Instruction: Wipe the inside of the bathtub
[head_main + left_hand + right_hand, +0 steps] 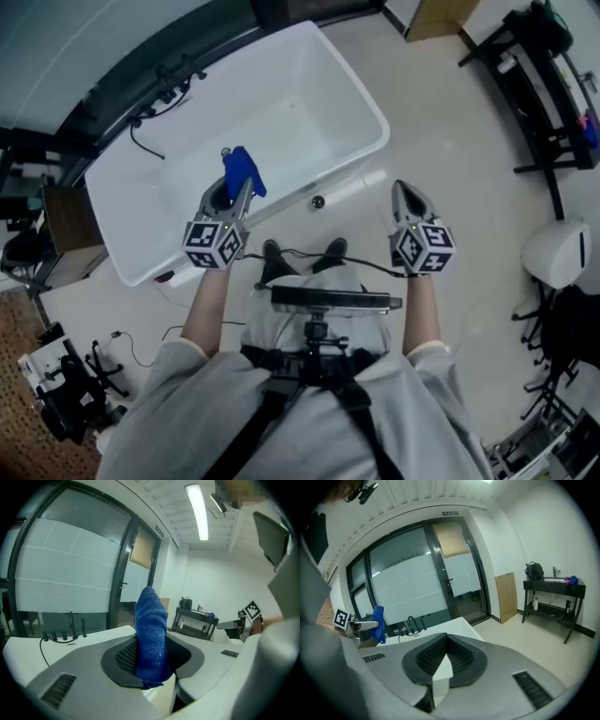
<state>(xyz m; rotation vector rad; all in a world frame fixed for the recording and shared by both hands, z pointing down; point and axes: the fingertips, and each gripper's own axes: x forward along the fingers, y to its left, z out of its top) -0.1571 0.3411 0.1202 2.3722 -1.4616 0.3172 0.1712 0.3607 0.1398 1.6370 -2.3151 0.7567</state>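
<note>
The white bathtub (367, 105) lies ahead of me, running diagonally from lower left to upper right. My left gripper (244, 185) hangs over its near rim, shut on a blue cloth (241, 170). In the left gripper view the cloth (151, 632) stands upright between the pads of that gripper (152, 645), and the tub's rim (89, 637) shows beyond. My right gripper (402, 188) is off the tub's right side above the floor, shut and empty; its jaws (446, 641) meet at the tips. From the right gripper view the cloth (378, 622) shows at far left.
Black cables and fittings (153, 114) lie on the tub's far rim. A black rack (537, 86) stands at upper right, a white rounded object (559, 251) at right, a cardboard panel (437, 16) at top. Equipment (56, 386) sits lower left. Pale floor surrounds the tub.
</note>
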